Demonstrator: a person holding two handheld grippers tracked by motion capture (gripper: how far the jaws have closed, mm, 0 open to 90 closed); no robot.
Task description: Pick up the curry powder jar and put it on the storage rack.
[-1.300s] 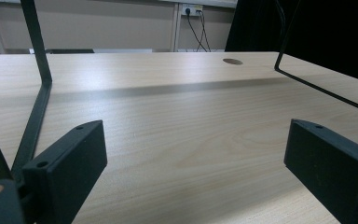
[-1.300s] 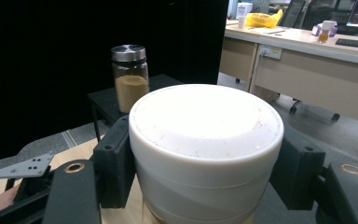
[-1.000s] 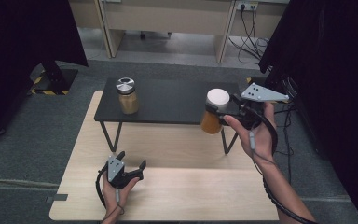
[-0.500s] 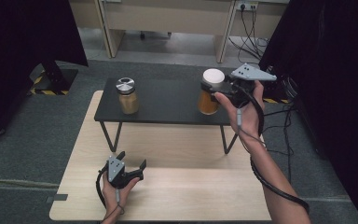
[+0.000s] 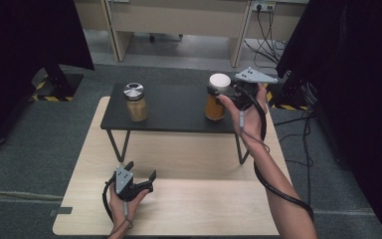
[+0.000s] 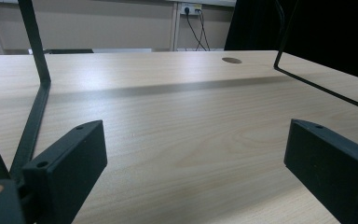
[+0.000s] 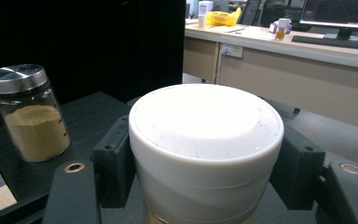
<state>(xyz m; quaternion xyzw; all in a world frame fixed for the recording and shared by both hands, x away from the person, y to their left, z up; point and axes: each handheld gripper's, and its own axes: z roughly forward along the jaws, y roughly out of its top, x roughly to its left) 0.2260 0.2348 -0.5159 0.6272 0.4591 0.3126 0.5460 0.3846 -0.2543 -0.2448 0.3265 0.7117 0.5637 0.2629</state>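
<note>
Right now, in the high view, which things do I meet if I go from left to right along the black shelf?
Jar with the metal lid → bare shelf top → jar with the white lid → right gripper, clamped on that jar's lid.

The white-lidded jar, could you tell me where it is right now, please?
In the high view the white-lidded jar is at the right end of the black shelf, clamped in the right gripper, well right of the steel-lidded jar.

Black shelf (image 5: 174,107) lies open between both jars (image 5: 136,102)
</note>
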